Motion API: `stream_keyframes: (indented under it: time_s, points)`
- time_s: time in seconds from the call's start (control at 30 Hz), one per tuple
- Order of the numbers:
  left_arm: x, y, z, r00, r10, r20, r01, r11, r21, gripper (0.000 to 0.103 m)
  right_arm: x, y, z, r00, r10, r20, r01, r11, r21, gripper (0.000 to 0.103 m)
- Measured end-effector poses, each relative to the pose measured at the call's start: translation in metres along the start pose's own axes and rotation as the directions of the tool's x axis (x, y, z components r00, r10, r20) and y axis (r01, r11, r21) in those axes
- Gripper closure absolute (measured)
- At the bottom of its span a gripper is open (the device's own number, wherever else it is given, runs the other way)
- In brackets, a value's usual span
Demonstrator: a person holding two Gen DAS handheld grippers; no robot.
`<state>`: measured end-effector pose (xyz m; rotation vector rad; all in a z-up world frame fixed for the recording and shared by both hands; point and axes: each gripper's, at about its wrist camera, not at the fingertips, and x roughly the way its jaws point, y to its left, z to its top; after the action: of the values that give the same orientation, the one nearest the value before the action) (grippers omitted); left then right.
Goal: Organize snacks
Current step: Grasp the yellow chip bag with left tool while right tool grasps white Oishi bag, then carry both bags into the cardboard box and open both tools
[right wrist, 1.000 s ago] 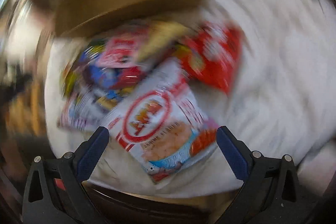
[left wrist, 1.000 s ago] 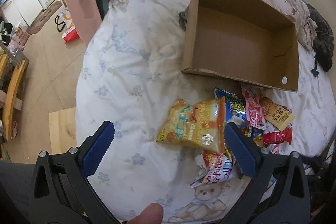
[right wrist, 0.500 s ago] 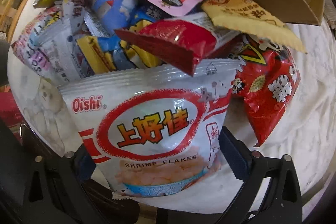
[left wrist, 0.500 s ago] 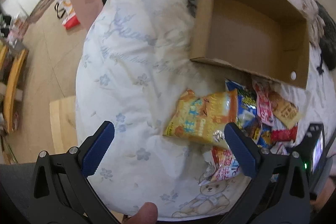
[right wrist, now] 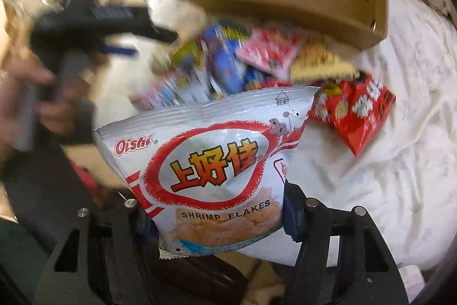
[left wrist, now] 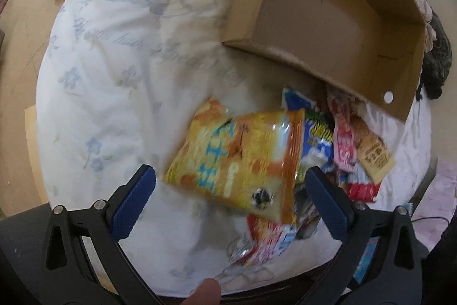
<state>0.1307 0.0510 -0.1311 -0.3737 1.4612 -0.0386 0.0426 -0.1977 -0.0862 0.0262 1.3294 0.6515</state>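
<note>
Snacks lay heaped on the bed [left wrist: 120, 53] just in front of the empty cardboard box [left wrist: 322, 19], whose open side faced the pile. The right claw [right wrist: 217, 222] was clamped on the lower end of a white shrimp-flakes bag [right wrist: 211, 170], which stood up off the bed with the rest of the pile [right wrist: 257, 59] behind it. The left claw [left wrist: 228, 202] was spread wide with nothing in it, its blue pads either side of a yellow bag [left wrist: 240, 162] that lay at the pile's near edge, towards the middle of the bed. The risk I judged greatest was the grip itself: the pads pinched a puffy, slick bag near its bottom seam, so a quick swing towards the box could let it slide out or crush the flakes inside. The box sat on soft bedding, so a bag dropped against its low front wall could tip or push it. The left claw, closing low over the yellow bag, could also catch the quilt or a neighbouring packet.
</note>
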Motion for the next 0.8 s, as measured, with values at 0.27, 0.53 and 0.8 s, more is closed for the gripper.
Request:
stream_keyframes:
  time_s: [0.27, 0.53, 0.8]
  points:
    - [0.042, -0.005, 0.011, 0.998, 0.040, -0.055, -0.037, 0.998, 0.055, 0.003, -0.019, -0.021, 0.012, 0.996, 0.004, 0.090, -0.015, 0.993, 0.118, 0.035]
    - [0.023, 0.004, 0.006, 0.999, 0.050, 0.007, -0.050, 0.996, 0.074, 0.042, -0.009, -0.025, 0.013, 0.996, -0.018, 0.084, 0.009, 0.994, 0.109, 0.035]
    - [-0.030, -0.007, -0.009, 0.981, 0.114, 0.156, -0.137, 0.979, 0.148, 0.052, -0.023, -0.023, 0.013, 0.989, 0.007, 0.145, -0.023, 0.993, 0.112, 0.035]
